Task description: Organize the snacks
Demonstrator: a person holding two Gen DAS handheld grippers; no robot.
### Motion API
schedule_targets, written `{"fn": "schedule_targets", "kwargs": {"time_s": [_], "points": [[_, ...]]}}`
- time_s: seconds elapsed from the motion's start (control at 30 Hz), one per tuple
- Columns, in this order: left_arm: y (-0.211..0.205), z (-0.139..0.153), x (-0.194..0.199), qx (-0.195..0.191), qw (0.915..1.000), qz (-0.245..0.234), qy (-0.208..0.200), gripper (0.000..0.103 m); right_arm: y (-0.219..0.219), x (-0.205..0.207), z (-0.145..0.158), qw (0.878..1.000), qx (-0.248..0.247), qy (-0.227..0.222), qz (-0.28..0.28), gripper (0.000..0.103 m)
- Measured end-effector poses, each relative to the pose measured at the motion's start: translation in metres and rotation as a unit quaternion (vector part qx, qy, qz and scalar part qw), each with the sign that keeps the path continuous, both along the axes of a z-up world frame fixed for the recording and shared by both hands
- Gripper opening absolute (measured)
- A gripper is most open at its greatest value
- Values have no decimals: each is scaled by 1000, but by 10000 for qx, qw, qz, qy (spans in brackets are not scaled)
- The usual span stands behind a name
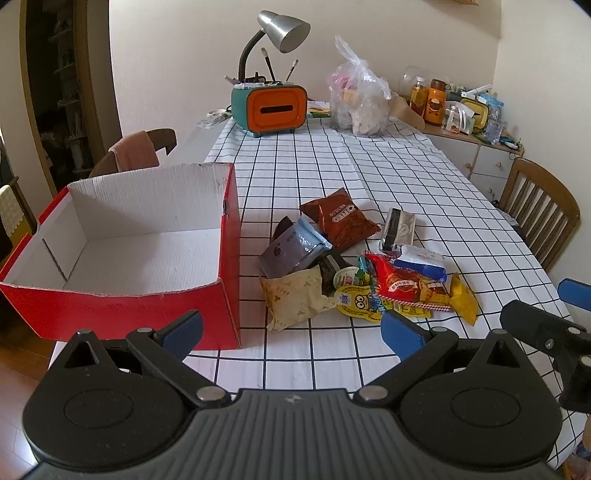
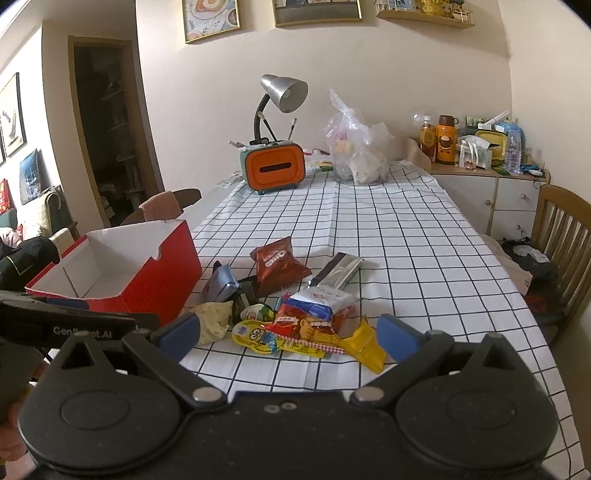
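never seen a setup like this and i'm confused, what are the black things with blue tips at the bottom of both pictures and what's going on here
Those black parts are two handheld claws; a person holds one in each hand, and each carries a wide-angle camera looking forward along its blue-tipped fingers. One picture comes from the left claw, the other from the right claw. Both claws are open and hold nothing. Ahead of them is a table with a checked cloth. On it sit an empty red box and, to its right, a pile of snack packets not yet in the box. Farther back stand an orange and teal pen holder, a desk lamp and a plastic bag.
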State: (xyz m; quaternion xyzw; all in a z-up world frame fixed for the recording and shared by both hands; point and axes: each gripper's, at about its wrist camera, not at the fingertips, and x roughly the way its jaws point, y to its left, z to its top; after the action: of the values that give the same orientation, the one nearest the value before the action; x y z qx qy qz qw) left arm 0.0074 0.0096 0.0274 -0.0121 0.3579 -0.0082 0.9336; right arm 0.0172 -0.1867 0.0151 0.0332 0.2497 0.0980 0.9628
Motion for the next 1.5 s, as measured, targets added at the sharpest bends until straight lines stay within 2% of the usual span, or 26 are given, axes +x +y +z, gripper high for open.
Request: {"fn": "schedule_targets", "kwargs": {"time_s": [0.9, 1.27, 1.5], "points": [[-10, -5, 1, 33, 9999, -112, 61, 103, -10, -2, -7, 9999, 114, 58, 61, 100], [-17, -28, 8, 116, 9987, -433, 244, 103, -31, 7, -28, 9993, 1, 360, -45, 98], [-27, -30, 19, 231, 9980, -577, 73, 103, -45, 23, -41, 9986, -144, 492, -138, 93]]}}
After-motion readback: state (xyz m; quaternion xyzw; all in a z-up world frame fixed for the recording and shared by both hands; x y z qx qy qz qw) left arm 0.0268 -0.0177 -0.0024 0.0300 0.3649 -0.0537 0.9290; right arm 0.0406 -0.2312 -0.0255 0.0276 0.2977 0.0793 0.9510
